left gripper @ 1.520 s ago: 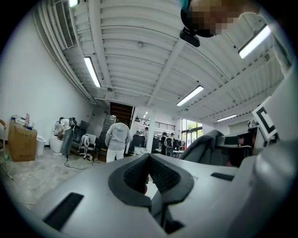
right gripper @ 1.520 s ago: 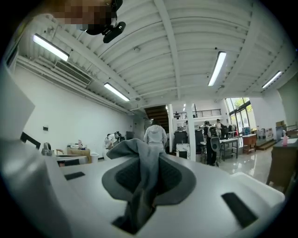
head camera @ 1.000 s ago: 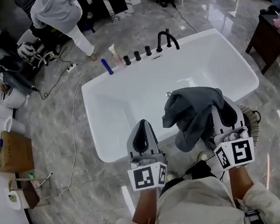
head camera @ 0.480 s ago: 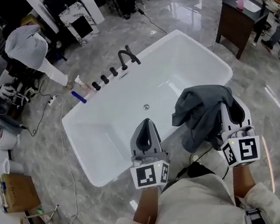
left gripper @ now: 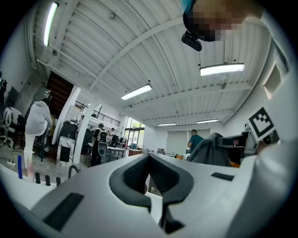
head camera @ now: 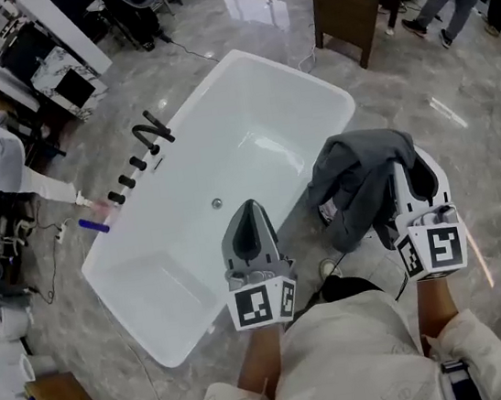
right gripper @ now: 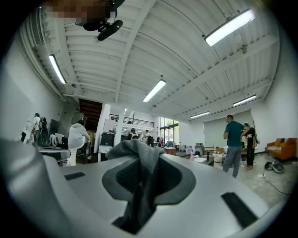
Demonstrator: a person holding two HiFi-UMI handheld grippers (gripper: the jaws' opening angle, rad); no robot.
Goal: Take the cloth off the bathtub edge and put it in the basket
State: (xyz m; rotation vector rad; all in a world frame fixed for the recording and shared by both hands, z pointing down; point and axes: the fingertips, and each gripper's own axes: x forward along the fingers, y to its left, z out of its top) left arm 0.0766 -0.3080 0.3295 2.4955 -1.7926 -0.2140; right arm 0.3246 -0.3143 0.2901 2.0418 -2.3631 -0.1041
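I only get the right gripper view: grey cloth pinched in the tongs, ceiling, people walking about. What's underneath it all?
Observer: A white bathtub lies just left of the cloth, which hangs free, mostly over the grey floor.
Visitor: And the other hand?
Observer: The left tongs are closed with nothing in them, held out over the bathtub's near side.
Visitor: Is the basket close?
Observer: No basket shows in any view right now.
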